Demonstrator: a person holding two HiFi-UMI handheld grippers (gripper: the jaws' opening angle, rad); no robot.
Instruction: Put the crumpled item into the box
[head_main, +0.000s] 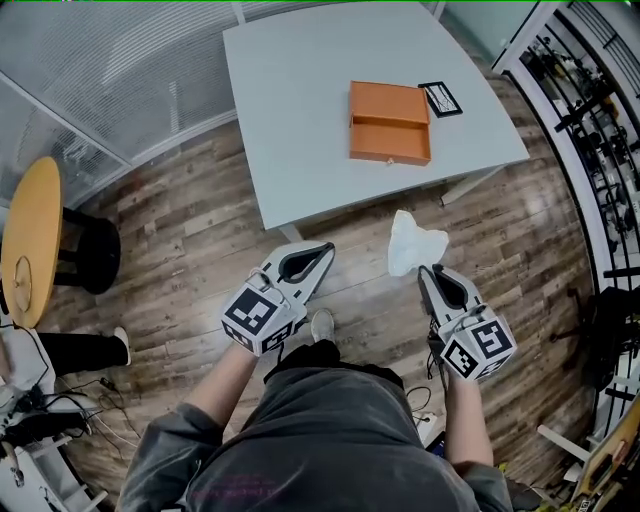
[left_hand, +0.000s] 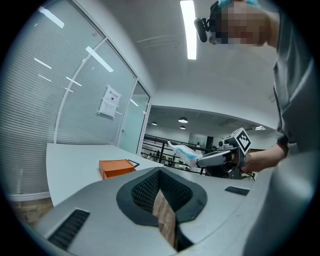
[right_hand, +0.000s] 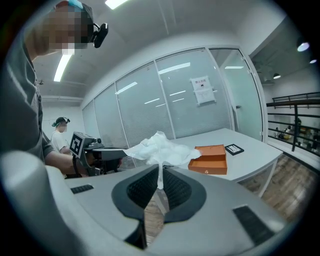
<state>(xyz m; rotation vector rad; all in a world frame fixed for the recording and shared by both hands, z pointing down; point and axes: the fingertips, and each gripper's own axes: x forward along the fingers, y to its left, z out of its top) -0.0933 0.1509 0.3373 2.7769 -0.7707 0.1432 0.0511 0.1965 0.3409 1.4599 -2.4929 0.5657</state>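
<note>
I see the crumpled white item (head_main: 410, 245) held up just off the worktop's (head_main: 300, 110) near edge; the orange box (head_main: 390, 122) lies open on it.

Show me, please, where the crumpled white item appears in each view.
Head view: the crumpled white item is right of centre, at the tip of the right gripper.
Left gripper view: right of centre, small.
Right gripper view: centre, pinched in the jaws.
Shared landmark: the orange box on the table.

Head view: above the person (head_main: 330, 430), steeply down onto floor (head_main: 200, 230) and surface (head_main: 300, 100), back from its near edge. Left gripper view, right gripper view: low, almost level, facing that edge. Both share the orange box (left_hand: 116, 167); left catches the right claw (left_hand: 200, 161), right the left claw (right_hand: 127, 151).
</note>
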